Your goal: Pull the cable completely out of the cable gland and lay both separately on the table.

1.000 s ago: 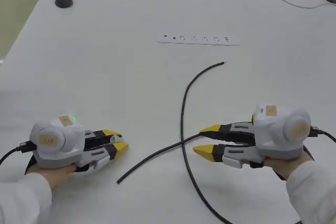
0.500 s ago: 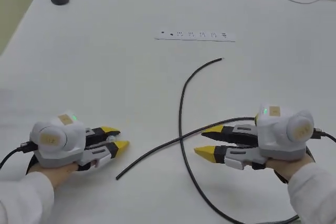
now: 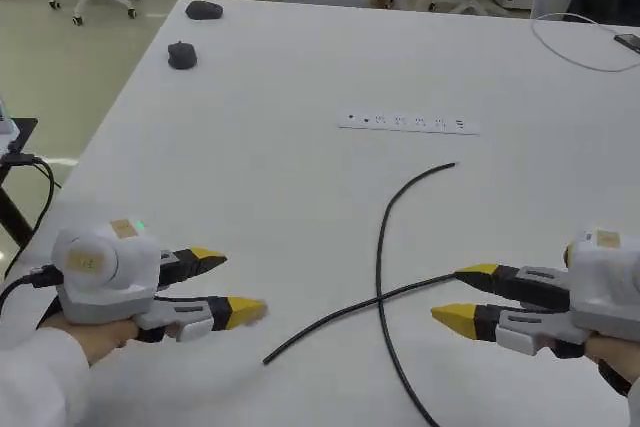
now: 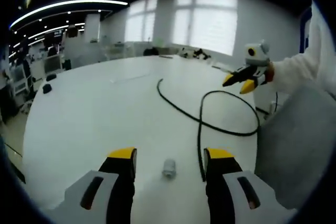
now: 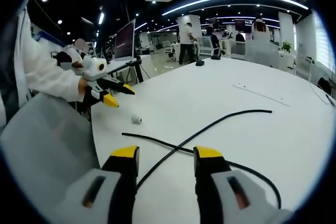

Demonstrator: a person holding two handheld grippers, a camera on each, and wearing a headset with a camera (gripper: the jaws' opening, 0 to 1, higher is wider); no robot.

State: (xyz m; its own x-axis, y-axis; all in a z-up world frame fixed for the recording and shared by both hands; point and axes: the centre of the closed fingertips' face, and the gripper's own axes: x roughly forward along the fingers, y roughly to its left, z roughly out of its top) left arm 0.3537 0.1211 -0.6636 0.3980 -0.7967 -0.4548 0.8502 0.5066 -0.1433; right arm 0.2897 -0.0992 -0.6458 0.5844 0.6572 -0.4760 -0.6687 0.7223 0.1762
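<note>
Seemingly done with the pulling, a person at a white surface (image 3: 280, 177) holds the left tool (image 3: 232, 285) and the right tool (image 3: 462, 294) low over it, each with its yellow-tipped jaws spread apart and nothing between them. The black cable (image 3: 379, 257) lies flat in a loose curve that crosses over itself between the two tools. In the left gripper view, the small pale cable gland (image 4: 169, 167) rests on the surface just ahead of that tool's jaws, beside one strand of the cable (image 4: 181, 111) but not touching it. The right gripper view shows the cable gland (image 5: 136, 119) below the left tool (image 5: 116, 95) and clear of the nearest cable (image 5: 226, 119) end. Judged from this layout, both parts are already down and apart, so the step in hand is a clean withdrawal. Doing it well would mean lifting the left tool up and away rather than sliding it forward, since the round gland looks likely to roll at a nudge, and keeping the right tool's jaws above the crossed strands so neither is dragged toward the gland.
</note>
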